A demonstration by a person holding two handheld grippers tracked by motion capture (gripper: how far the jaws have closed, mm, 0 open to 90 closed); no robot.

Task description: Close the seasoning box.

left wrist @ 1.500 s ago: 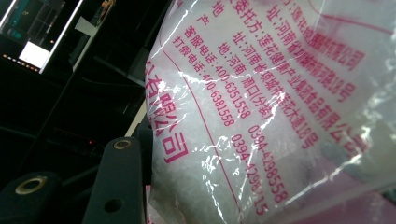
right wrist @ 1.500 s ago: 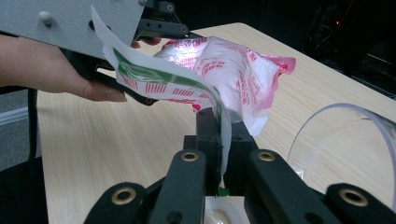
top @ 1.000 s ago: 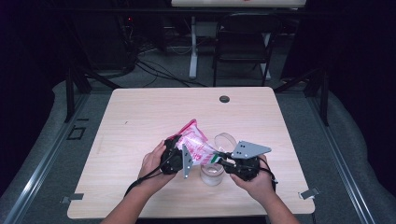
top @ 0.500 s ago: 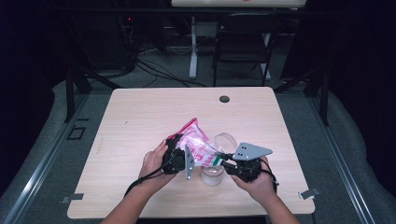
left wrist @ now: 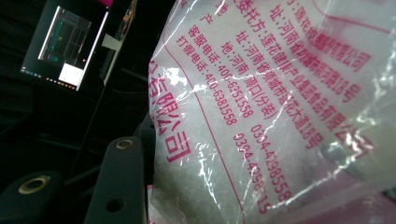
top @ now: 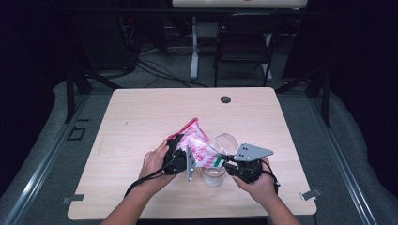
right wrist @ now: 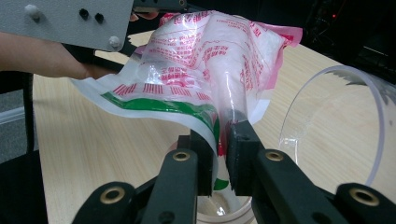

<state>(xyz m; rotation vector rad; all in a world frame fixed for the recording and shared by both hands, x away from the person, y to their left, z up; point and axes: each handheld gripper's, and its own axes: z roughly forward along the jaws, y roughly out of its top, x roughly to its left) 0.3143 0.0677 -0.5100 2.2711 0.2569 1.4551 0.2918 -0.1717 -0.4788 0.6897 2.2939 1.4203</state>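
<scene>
Two grippers share one bag (top: 199, 145) near the table's (top: 141, 122) six o'clock edge. My left gripper (top: 180, 157) clamps the bag's body at the nine o'clock side, the white powder bulging against its jaw in the left gripper view. My right gripper (right wrist: 219, 163) has just been closing and now pinches the bag's green-striped edge between both pads. A clear jar (top: 213, 174) stands directly under that edge, its lid (top: 226, 142) propped at the jar's one o'clock.
</scene>
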